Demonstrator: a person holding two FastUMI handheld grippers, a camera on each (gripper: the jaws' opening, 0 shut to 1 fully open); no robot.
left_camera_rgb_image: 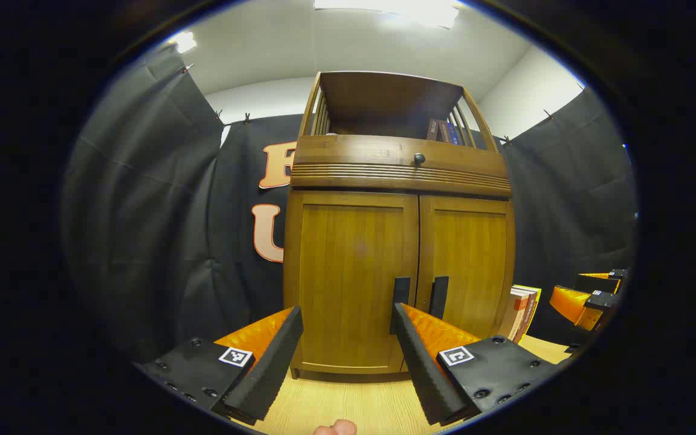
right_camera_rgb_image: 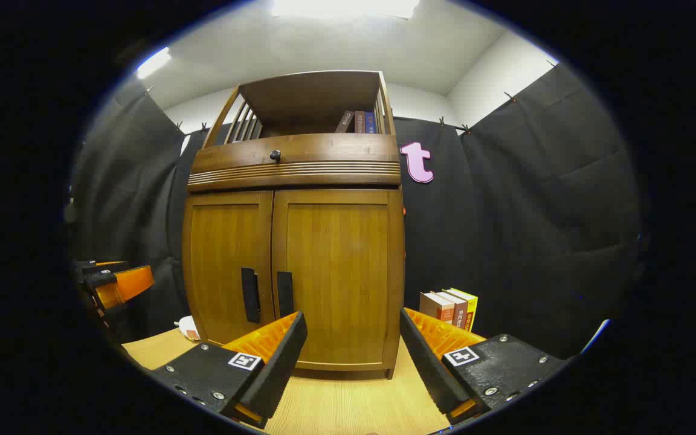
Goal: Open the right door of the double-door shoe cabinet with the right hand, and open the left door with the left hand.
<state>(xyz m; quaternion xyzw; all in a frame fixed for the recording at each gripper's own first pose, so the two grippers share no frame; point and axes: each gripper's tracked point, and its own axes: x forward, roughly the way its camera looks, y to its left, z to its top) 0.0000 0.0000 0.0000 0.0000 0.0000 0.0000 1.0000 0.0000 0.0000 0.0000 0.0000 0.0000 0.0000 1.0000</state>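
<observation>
Cabinet: brown wooden double-door shoe cabinet (right_camera_rgb_image: 293, 266) standing upright on the pale wood floor (right_camera_rgb_image: 348, 405), at twelve o'clock from both grippers, with an open shelf on top and a ribbed drawer band with a round black knob (right_camera_rgb_image: 275, 155).
Doors: the right door (right_camera_rgb_image: 336, 272) and the left door (left_camera_rgb_image: 351, 272) both look shut, meeting at a centre seam.
Books: a small stack of upright books (right_camera_rgb_image: 451, 307) on the floor just beside the cabinet's right side; more book spines sit on the top shelf.
Handles: two slim black vertical bar handles, long axis upright, flanking the seam low on the doors; the right door handle (right_camera_rgb_image: 284, 293) and the left door handle (left_camera_rgb_image: 401, 291).
Right gripper (right_camera_rgb_image: 351, 329): jaws wide apart and empty; its handle lies at about eleven o'clock, beyond its left finger, not yet touched.
Left gripper (left_camera_rgb_image: 345, 323): jaws also spread and holding nothing; its handle lies at about one o'clock, just above its right finger tip.
Judgement: each gripper seems nearer its own door; the right must shift left to straddle its bar, closing across the upright axis.
</observation>
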